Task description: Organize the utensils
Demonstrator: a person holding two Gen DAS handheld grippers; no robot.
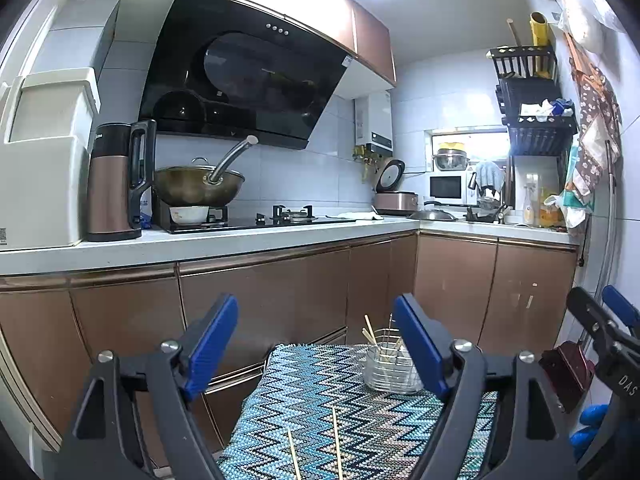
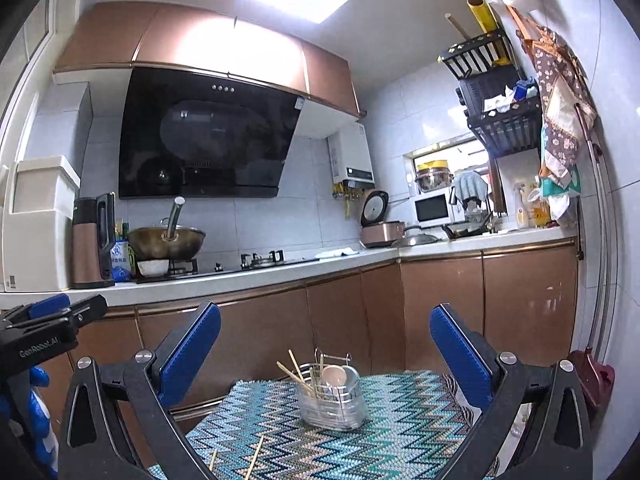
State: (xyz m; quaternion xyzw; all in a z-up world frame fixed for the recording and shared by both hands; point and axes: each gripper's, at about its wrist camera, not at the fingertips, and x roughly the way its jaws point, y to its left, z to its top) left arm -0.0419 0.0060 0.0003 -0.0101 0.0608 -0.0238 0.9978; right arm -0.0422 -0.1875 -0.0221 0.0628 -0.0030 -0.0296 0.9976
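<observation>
On the left, the left gripper [image 1: 316,340] hovered over the zigzag-patterned mat [image 1: 320,400] with its jaws spread wide and nothing between them. Two loose chopsticks [image 1: 336,440] lay on the mat near its front edge, just below those jaws. Further right and farther back on the mat stood the wire utensil holder [image 2: 332,396], upright, with several chopsticks leaning out of it and a pale spoon [image 2: 334,376] resting inside. To the right, the right gripper [image 2: 326,344] faced the holder, its jaws likewise wide apart and gripping nothing, well short of the holder. A blue-gloved hand [image 1: 588,424] showed at the right edge of the left wrist view.
</observation>
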